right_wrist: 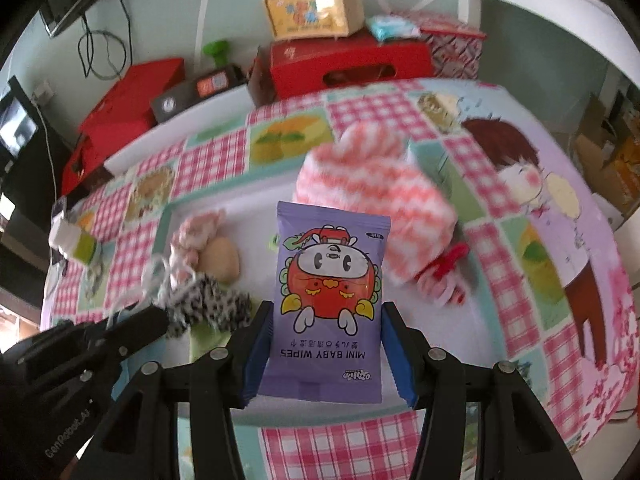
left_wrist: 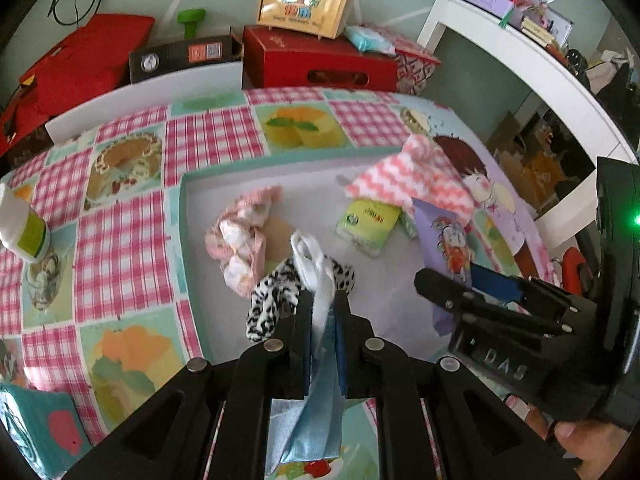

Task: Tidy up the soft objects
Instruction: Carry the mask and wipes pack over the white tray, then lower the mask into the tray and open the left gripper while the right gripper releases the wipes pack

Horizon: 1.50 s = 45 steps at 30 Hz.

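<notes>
My left gripper [left_wrist: 322,300] is shut on a blue face mask [left_wrist: 316,396] whose white ear loops [left_wrist: 310,256] stick out past the fingertips, above a leopard-print scrunchie [left_wrist: 276,300] in the white tray [left_wrist: 400,292]. My right gripper [right_wrist: 326,320] is shut on a purple pack of mini baby wipes [right_wrist: 328,300], held over the tray; it also shows in the left wrist view [left_wrist: 444,244]. In the tray lie pink-and-white socks [left_wrist: 240,240], a green tissue pack [left_wrist: 370,220] and a pink zigzag cloth [left_wrist: 412,176].
The tray sits on a pink checked tablecloth [left_wrist: 120,248]. A white bottle [left_wrist: 24,228] stands at the left. Red boxes [left_wrist: 316,60], a yellow case [left_wrist: 304,4] and a black box [left_wrist: 184,56] line the far side. A white desk [left_wrist: 520,60] stands right.
</notes>
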Tool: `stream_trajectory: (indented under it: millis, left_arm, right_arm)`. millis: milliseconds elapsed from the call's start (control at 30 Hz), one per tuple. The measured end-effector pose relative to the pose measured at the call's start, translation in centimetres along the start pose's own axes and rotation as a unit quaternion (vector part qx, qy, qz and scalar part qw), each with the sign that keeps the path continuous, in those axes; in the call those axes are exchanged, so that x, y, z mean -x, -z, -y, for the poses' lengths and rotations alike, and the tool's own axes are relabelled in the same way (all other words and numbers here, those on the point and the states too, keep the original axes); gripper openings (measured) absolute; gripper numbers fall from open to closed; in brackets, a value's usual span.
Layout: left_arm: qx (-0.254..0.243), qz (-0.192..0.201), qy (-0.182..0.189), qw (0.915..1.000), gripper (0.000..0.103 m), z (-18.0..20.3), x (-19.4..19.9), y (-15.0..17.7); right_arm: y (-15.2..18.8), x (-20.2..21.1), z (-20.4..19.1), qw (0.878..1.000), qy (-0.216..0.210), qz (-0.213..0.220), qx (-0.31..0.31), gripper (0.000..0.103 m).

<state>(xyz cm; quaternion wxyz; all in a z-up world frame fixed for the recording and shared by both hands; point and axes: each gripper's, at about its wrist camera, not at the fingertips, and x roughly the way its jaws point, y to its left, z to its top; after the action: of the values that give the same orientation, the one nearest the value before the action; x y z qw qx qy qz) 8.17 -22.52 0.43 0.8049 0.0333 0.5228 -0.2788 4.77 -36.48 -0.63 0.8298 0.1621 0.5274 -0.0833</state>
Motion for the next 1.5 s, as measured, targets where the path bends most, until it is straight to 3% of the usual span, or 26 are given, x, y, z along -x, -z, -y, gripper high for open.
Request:
stream_trajectory:
  millis: [400,833,1067,1267,1400,1500]
  left_arm:
    - [0.03,-0.009,-0.02,0.9993,0.01,-2.0,-2.4,0.8]
    - [0.061,0.002,-0.026,0.9978,0.01,-4.3,-4.1,0.1]
    - [0.068,-0.017,-0.032,0.997,0.011,-4.4,-4.4,0.2]
    - [0.072,-0.041,-0.035,0.996,0.024,-4.3,-3.7,0.3]
    - [0.063,-0.043,-0.045,0.9961,0.045,-4.0,-2.5,0.3]
    - [0.045,-0.028,-0.07,0.9961,0.047,-3.7,-0.9,0.1]
  right_arm:
    - [2.4,-3.2,-1.1,0.998,-0.01,-0.061,0.024,0.056]
    - [2.7,-4.3,-2.2,0.996,-0.01,-0.074,0.045,0.056]
    - [2.8,-4.7,-2.2,0.996,-0.009,-0.079,0.049,0.057]
    - [2.5,-4.3,-2.4,0.996,-0.007,-0.071,0.05,0.058]
    - [2.3,-3.8,-2.1,0.997,-0.006,-0.065,0.047,0.059]
    - [2.1,-3.1,-2.1,0.997,-0.004,-0.053,0.05,0.061]
